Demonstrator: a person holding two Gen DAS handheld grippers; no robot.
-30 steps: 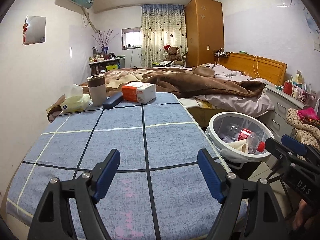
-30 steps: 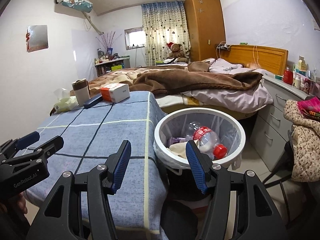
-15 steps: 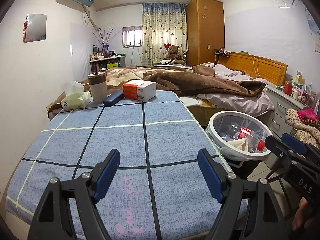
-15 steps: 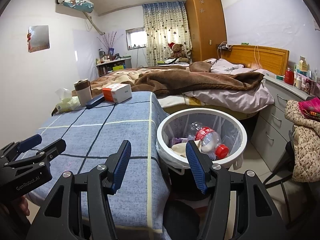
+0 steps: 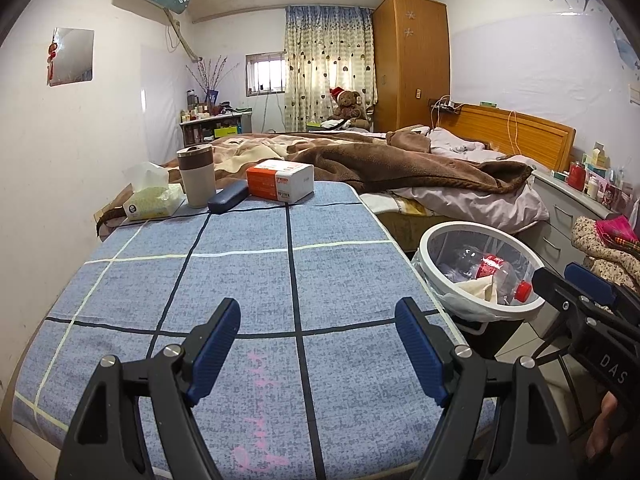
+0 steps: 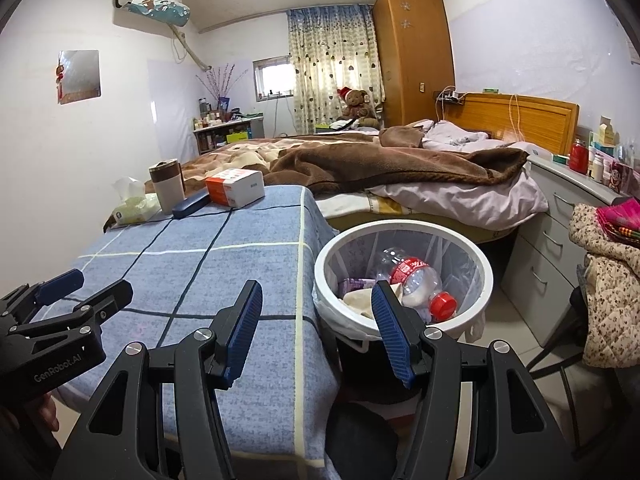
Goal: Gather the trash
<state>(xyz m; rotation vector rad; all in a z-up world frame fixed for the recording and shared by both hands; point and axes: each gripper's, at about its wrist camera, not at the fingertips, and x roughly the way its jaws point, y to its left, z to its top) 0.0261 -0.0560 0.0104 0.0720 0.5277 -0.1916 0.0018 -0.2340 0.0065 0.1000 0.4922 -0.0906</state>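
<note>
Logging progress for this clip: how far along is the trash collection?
Done: a plastic bottle and crumpled paper lie in the bin. In hand: nothing; left claw and right claw are open, empty. Left: no loose trash shows on the tablecloth.

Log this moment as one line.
left gripper: open, empty | right gripper: open, empty | bottle: in bin

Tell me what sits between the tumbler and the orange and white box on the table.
A dark blue case lies between the tumbler and the orange and white box, seen in both wrist views.
</note>
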